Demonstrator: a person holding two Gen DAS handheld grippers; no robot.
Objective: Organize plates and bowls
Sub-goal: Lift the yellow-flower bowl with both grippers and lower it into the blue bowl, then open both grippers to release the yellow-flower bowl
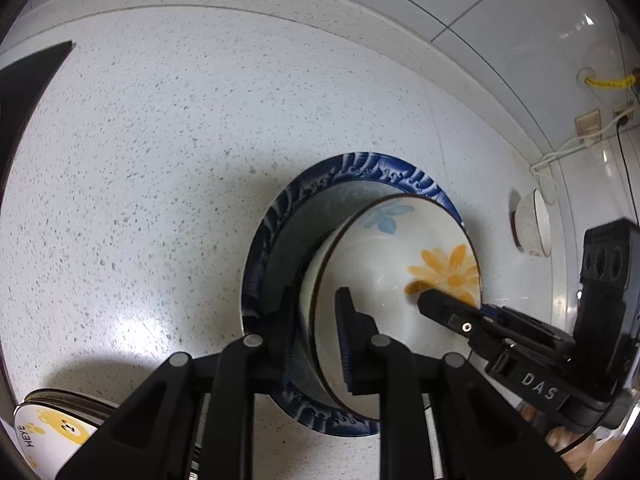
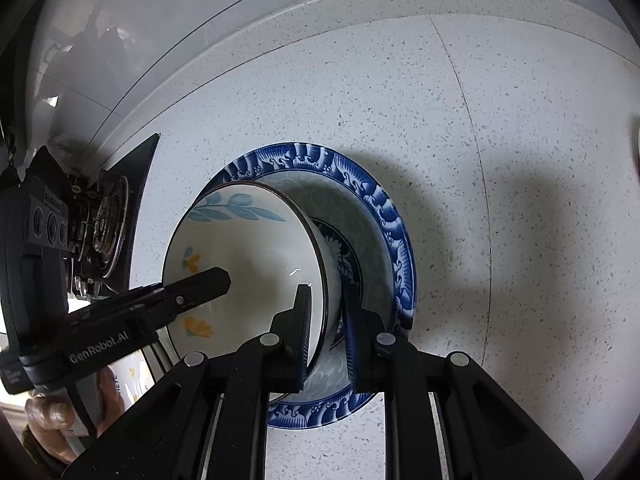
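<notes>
A white bowl (image 1: 400,260) (image 2: 248,248) with orange and blue flowers rests tilted inside a blue-rimmed plate (image 1: 360,168) (image 2: 320,160) on the speckled counter. My left gripper (image 1: 316,300) straddles the bowl's near rim, one finger outside the wall and one pad inside, shut on it. My right gripper (image 2: 326,292) clamps the opposite rim the same way. Each gripper shows in the other's view: the right one (image 1: 440,304) reaches in from the right, the left one (image 2: 216,280) from the left. The bowl hides the plate's centre.
A small white bowl (image 1: 532,224) stands near the back wall at right. A printed cup with a yellow bear (image 1: 52,432) sits at lower left. A black gas stove (image 2: 108,228) lies left of the plate. Sockets and cables (image 1: 588,124) are on the tiled wall. A hand (image 2: 52,420) holds the left gripper.
</notes>
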